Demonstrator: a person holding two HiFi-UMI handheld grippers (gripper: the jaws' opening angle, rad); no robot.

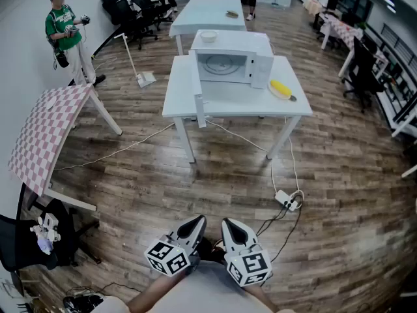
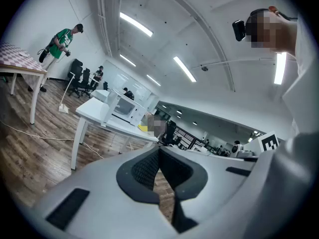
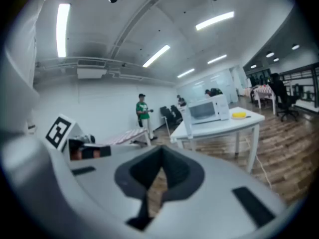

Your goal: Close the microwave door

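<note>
Microwave door (image 1: pixel 197 83) open on far counter (image 1: pixel 228 103). Fingers (image 2: pixel 144 169) together, nothing held, on left gripper (image 1: pixel 199 221) and right gripper (image 1: pixel 228 222).

The left gripper (image 1: pixel 197 222) and right gripper (image 1: pixel 229 224) have black-lined pale grey shells and black-and-white marker cubes.

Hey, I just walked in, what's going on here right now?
A person stands on the wood floor, well back from a white table, holding the left tool and the right tool close to the body. Both are shut and empty. On the table sits a white microwave with its door swung wide open, and nothing is touching it yet. A yellow item lies beside it. Another person in a green shirt stands by the far wall.
</note>
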